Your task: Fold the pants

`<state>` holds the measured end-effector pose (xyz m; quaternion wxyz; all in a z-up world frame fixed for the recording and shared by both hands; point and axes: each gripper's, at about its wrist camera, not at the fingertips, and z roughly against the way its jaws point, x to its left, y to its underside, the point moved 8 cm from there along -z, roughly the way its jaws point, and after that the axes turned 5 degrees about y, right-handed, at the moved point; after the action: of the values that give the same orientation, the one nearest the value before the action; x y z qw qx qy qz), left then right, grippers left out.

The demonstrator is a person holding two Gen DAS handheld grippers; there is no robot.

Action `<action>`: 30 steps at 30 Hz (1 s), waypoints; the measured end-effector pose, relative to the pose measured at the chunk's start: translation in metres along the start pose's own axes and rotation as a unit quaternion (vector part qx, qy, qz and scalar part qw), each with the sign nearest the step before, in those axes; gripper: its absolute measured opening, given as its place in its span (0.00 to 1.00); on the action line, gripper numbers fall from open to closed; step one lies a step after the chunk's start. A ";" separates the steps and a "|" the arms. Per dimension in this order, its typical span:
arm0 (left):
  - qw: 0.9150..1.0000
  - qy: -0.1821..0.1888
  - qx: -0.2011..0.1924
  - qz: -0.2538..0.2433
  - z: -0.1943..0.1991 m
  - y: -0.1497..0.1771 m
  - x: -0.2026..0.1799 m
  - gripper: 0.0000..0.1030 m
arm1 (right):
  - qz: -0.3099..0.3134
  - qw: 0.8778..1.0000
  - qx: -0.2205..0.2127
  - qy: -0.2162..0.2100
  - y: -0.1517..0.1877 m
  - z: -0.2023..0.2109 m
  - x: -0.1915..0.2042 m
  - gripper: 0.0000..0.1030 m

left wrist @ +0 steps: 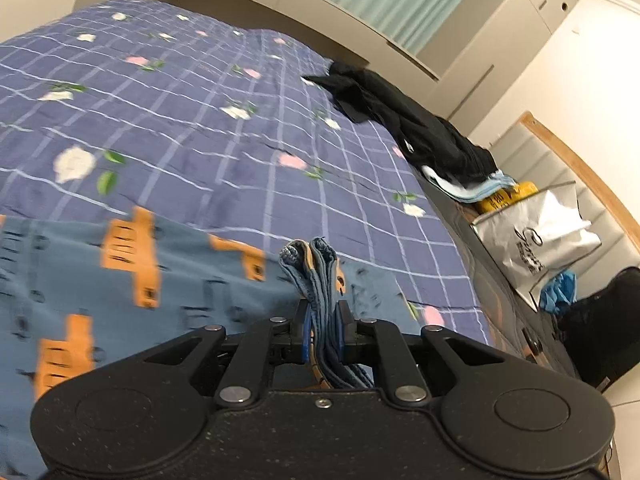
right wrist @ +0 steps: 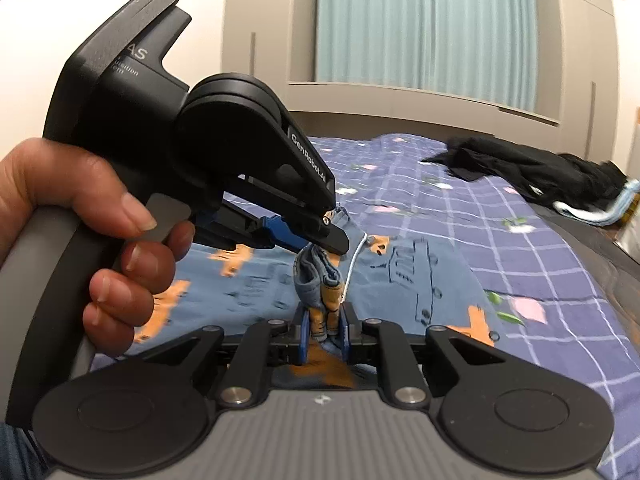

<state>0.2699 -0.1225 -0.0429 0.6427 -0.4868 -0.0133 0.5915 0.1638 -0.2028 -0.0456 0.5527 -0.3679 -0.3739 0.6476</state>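
At the bottom centre of the left wrist view, the left gripper (left wrist: 323, 332) is clamped on a bunched edge of the blue cotton pants with orange vehicle prints (left wrist: 120, 272). The right gripper (right wrist: 323, 332) pinches another gathered fold of those pants, which spread over the purple checked floral bedspread (left wrist: 192, 120). Toward the right edge, a silver plastic bag (left wrist: 536, 240) stands beside the bed; its contents are hidden. Farther back, black clothes (left wrist: 420, 128) lie heaped.

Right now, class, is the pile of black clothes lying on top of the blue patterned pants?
No, the black clothes lie apart at the bed's far edge.
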 end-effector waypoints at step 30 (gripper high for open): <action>0.995 -0.086 -0.004 0.041 0.034 0.010 0.095 0.60 | 0.049 0.994 0.039 -0.095 0.012 -0.013 0.065 0.65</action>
<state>0.2714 -0.0298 -0.0846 0.6127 -0.4367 -0.0508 0.6568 0.1622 -0.1384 -0.0659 0.4961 -0.3008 -0.3812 0.7198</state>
